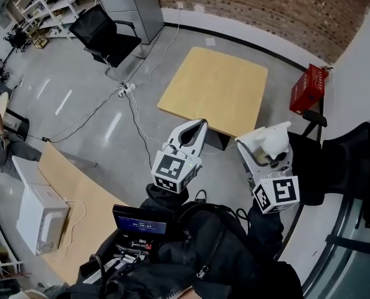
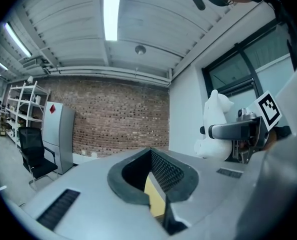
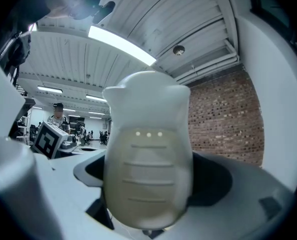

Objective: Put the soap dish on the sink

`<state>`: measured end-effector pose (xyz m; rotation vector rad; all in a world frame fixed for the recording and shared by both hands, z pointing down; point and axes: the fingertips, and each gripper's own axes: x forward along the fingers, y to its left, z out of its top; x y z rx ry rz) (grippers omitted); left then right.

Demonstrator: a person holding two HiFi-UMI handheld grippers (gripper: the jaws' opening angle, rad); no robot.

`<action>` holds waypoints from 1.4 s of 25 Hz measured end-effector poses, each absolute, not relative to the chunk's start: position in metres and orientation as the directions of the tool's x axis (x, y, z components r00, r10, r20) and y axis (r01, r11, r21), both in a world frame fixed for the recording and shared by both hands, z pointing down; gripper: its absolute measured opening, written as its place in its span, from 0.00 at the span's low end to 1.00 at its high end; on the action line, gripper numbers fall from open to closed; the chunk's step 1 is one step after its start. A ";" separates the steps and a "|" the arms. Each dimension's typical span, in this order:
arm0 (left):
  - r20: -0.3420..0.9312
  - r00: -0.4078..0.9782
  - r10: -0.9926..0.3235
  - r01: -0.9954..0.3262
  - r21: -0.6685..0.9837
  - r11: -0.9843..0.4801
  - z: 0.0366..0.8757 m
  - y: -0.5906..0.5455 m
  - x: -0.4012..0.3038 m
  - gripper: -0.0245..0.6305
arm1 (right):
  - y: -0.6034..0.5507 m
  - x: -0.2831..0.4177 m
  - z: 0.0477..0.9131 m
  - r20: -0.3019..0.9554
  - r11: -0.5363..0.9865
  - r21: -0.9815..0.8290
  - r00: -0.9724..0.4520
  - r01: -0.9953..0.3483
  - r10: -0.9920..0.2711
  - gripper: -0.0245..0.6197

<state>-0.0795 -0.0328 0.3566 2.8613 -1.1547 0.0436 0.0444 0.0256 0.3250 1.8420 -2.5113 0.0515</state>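
Observation:
The white soap dish (image 1: pixel 273 140) is held up in the air, with my right gripper (image 1: pixel 267 147) shut on it. In the right gripper view the soap dish (image 3: pixel 147 154) fills the middle, its ribbed inner face toward the camera. My left gripper (image 1: pixel 200 125) hangs beside it on the left, shut with nothing between its pads (image 2: pixel 164 173). From the left gripper view the soap dish (image 2: pixel 214 129) shows to the right, in the right gripper (image 2: pixel 237 132). No sink is in view.
Below on the grey floor stands a square wooden table (image 1: pixel 215 87). A red crate (image 1: pixel 308 88) sits by the white wall, and a black chair (image 1: pixel 106 35) is at the back left. A white box (image 1: pixel 40 218) rests on a wooden top at the lower left. Cables (image 1: pixel 132 108) cross the floor.

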 end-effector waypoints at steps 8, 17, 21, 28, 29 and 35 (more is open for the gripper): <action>0.068 0.733 -0.676 -0.680 0.074 -0.730 0.369 -0.053 -0.082 0.04 | 0.010 0.037 0.334 0.065 0.287 -0.023 -0.288 -0.958 -0.955 0.79; 0.087 0.747 -0.659 -0.665 0.079 -0.743 0.378 -0.071 -0.055 0.04 | -0.010 0.063 0.343 0.080 0.270 -0.033 -0.272 -0.962 -0.959 0.79; 0.092 0.726 -0.681 -0.687 0.058 -0.725 0.375 -0.089 -0.055 0.04 | -0.031 0.067 0.343 0.068 0.292 -0.037 -0.294 -0.956 -0.953 0.79; 0.086 0.709 -0.700 -0.705 0.037 -0.709 0.369 -0.126 -0.025 0.04 | -0.073 0.095 0.343 0.066 0.328 -0.034 -0.330 -0.944 -0.942 0.79; 0.086 0.708 -0.701 -0.705 0.032 -0.708 0.369 -0.131 -0.020 0.04 | -0.079 0.100 0.343 0.065 0.331 -0.034 -0.333 -0.943 -0.941 0.79; 0.097 0.693 -0.714 -0.718 0.017 -0.696 0.369 -0.161 0.004 0.04 | -0.112 0.121 0.349 0.073 0.360 -0.040 -0.362 -0.932 -0.929 0.79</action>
